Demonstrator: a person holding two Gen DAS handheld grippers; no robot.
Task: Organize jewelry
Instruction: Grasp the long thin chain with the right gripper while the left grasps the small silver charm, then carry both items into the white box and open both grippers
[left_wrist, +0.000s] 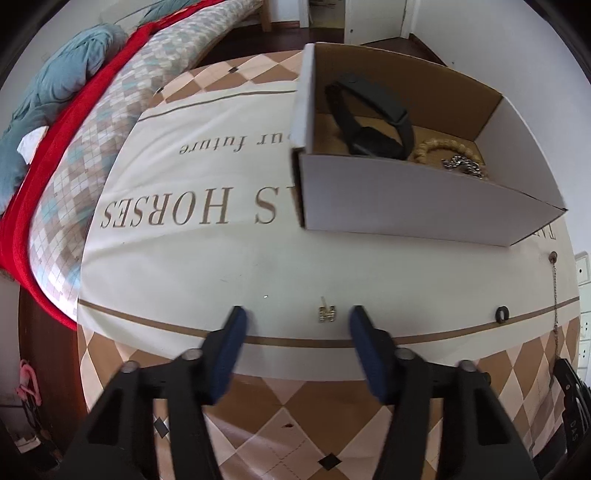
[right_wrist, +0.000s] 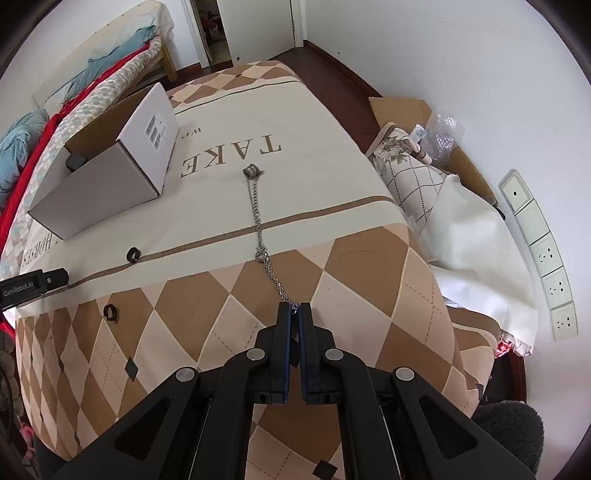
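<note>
An open white cardboard box (left_wrist: 406, 199) stands on the printed cloth and holds a black band (left_wrist: 373, 118), a beaded bracelet (left_wrist: 439, 147) and a silver chain (left_wrist: 465, 166). My left gripper (left_wrist: 297, 317) is open, with a small gold earring (left_wrist: 327, 314) lying on the cloth between its fingertips. My right gripper (right_wrist: 294, 308) is shut on the near end of a long silver necklace (right_wrist: 258, 214), which lies stretched out on the cloth toward the box (right_wrist: 107, 173). Two small black rings (right_wrist: 132, 254) (right_wrist: 110, 312) lie left of the necklace.
The cloth covers a table (right_wrist: 351, 295) beside a bed with red and blue bedding (left_wrist: 55, 110). Cardboard, folded fabric and bubble wrap (right_wrist: 424, 166) lie off the table's right side. Wall sockets (right_wrist: 546, 258) are at the far right.
</note>
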